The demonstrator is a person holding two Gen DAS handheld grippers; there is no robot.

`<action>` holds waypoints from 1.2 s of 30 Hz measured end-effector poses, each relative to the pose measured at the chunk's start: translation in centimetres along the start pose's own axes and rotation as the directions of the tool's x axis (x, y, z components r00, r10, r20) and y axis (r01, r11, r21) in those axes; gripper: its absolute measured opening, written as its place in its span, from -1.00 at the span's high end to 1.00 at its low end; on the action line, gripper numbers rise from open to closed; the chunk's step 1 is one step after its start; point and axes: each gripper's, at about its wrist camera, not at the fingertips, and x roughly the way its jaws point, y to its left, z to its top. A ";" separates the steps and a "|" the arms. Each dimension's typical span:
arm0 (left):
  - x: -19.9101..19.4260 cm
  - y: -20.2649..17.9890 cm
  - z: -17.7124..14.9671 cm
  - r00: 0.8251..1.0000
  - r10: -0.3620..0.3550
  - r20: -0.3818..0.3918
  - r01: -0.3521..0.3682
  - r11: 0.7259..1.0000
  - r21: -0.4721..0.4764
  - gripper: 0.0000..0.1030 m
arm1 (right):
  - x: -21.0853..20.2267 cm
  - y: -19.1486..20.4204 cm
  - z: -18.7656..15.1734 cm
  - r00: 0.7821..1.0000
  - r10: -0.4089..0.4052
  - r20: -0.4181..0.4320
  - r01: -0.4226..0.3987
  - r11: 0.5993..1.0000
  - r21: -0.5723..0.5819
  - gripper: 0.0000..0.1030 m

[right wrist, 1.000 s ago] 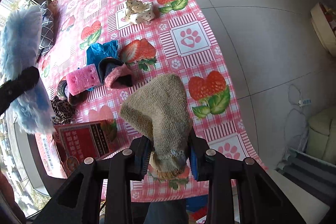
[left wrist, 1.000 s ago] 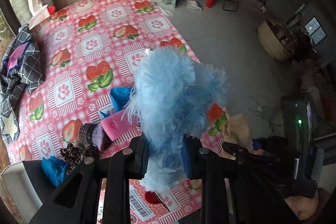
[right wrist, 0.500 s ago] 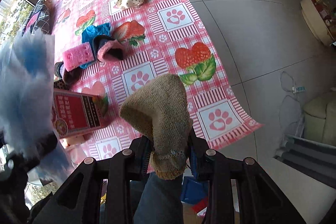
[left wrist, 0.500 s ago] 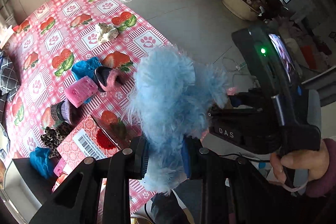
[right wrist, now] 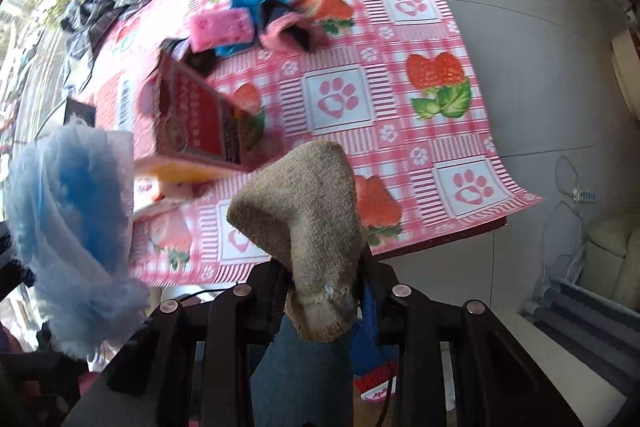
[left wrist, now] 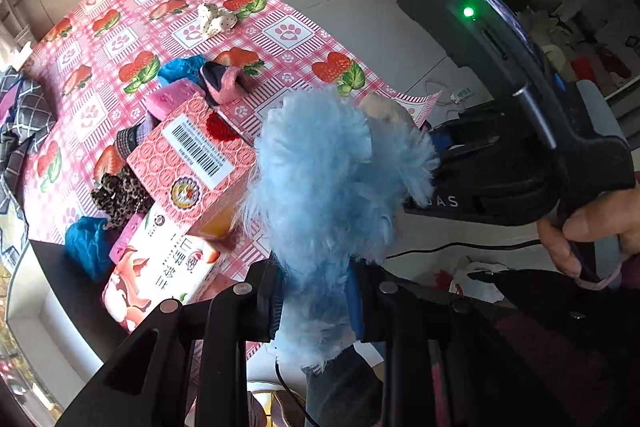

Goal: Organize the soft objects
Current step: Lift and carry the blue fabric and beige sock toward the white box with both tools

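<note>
here both grippers point down: left gripper fingers clamp the fluffy blue sock, right gripper fingers, seemingly, the tan sock.

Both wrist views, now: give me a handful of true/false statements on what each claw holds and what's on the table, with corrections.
1. The left claw is shut on a fluffy blue item. True.
2. The right claw is empty. False: it is shut on a tan knit sock.
3. A printed carton stands on the strawberry tablecloth. True.
4. The pink sponge lies on the floor. False: it lies on the tablecloth among other soft items.
5. The white polka-dot item is inside the carton. False: it lies alone, further along the table.
</note>
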 end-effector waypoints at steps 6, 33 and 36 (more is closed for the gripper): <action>-1.5 2.5 -2.8 0.999 0.045 0.027 -0.043 0.995 -0.090 0.45 | 0.3 3.7 -0.9 0.999 0.012 -0.030 -0.016 0.990 -0.140 0.38; -7.8 16.0 -15.0 0.941 0.334 0.058 -0.178 0.632 -0.754 0.45 | -1.0 22.3 -0.8 1.000 0.017 -0.008 -0.017 0.696 -0.718 0.37; -8.2 16.9 -16.9 0.933 0.359 0.036 -0.186 0.565 -0.804 0.45 | -1.1 24.2 -0.5 1.000 0.016 0.004 -0.008 0.673 -0.740 0.37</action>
